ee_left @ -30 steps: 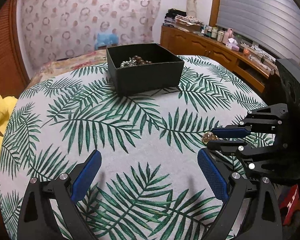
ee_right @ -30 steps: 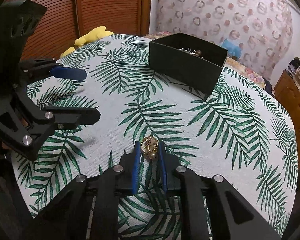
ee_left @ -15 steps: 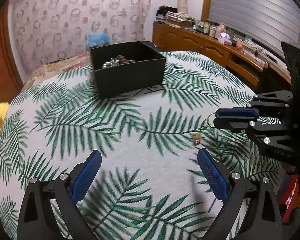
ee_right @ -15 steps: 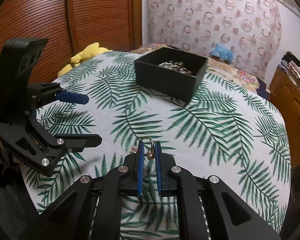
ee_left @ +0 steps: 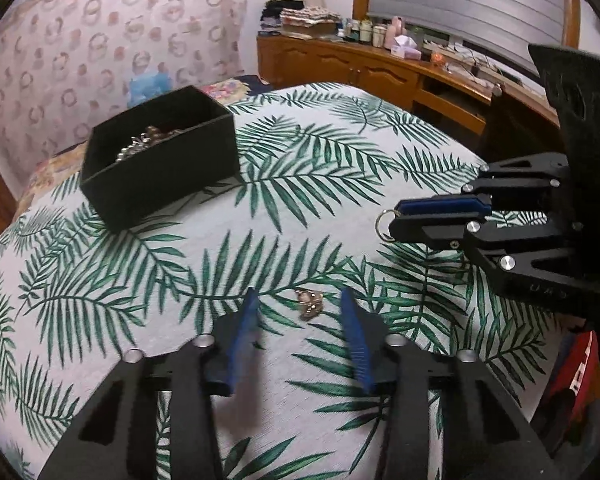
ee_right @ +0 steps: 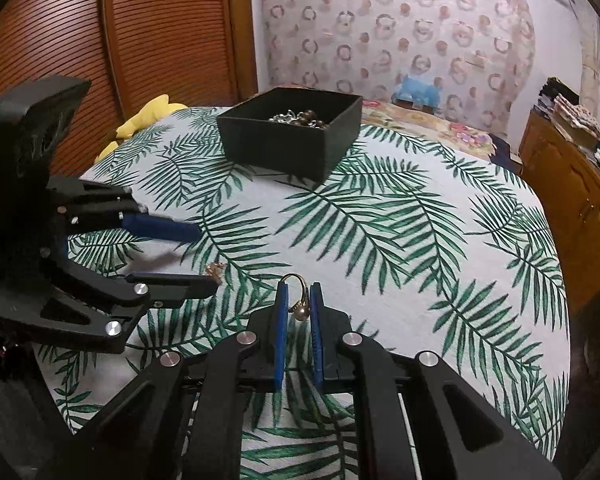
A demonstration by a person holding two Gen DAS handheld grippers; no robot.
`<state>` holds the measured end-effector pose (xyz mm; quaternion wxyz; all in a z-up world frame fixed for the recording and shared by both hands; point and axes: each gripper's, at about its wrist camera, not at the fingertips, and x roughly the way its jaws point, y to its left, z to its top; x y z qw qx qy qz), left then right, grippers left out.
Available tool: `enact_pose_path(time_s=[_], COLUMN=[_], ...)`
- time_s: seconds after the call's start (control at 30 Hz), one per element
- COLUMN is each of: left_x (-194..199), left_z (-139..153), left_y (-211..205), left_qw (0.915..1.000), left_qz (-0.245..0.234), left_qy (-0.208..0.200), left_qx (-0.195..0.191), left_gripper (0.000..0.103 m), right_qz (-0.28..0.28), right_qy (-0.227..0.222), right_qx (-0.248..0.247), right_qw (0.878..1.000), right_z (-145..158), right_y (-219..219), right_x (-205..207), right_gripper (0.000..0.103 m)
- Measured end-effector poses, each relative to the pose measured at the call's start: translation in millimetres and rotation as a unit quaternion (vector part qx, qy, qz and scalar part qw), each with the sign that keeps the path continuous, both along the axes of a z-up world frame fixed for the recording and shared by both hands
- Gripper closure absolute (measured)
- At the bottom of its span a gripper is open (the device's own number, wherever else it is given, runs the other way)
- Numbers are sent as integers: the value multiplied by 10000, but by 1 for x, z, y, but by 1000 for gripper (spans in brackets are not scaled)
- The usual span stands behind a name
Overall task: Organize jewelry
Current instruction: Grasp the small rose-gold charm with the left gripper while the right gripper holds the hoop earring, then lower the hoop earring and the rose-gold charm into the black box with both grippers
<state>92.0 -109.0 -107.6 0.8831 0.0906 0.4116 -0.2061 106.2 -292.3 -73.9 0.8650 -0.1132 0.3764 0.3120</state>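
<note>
A black open box (ee_left: 156,156) with jewelry inside stands on the palm-leaf tablecloth, also in the right wrist view (ee_right: 292,136). My right gripper (ee_right: 299,292) is shut on a gold ring with a pearl (ee_right: 298,304), held above the cloth; it shows in the left wrist view (ee_left: 396,220) with the ring (ee_left: 384,224) at its tips. A small gold jewelry piece (ee_left: 309,303) lies on the cloth between the fingers of my left gripper (ee_left: 300,300), which is partly open around it; the piece also shows in the right wrist view (ee_right: 216,270).
The round table (ee_left: 340,160) has a curved edge. A wooden sideboard (ee_left: 380,76) with clutter stands behind right. A yellow soft toy (ee_right: 148,118) lies by the wooden sliding doors (ee_right: 120,32). A patterned cloth (ee_right: 400,20) hangs behind.
My left gripper has moved right over the small gold piece and its fingers have narrowed around it. My right gripper has lifted the ring off the cloth.
</note>
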Motion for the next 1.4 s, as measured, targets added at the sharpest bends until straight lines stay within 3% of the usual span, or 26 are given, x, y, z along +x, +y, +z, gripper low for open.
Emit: enact_pose_path(time_s=[0.1,0.23,0.3,0.77,1.4], left_x=[1,1,2,8,29], left_z=[-4,-4,-4,20,51], left_y=[-3,-4,-6,26,74], left_qw=[10000,10000,9999,9986,9930], left_qz=[1,3,-15,362,887], left_qy=[13,-41,-50,-328,-741], left_qx=[52,70,107,-208,-227], left_gripper=[77,80,90,90,90], right_qz=[-5,0,-2,131,233], right_qy=[10,22,23,-113,-285], right_qx=[-5,-12,-22,8,96], right_qw=[10000,10000,10000,9998,9993], right_z=[-1,-2,-3,14,54], right_y=[-1,0,0,18,82], right_x=[0,0,0,13,90], right_gripper=[91,91,91,91,91])
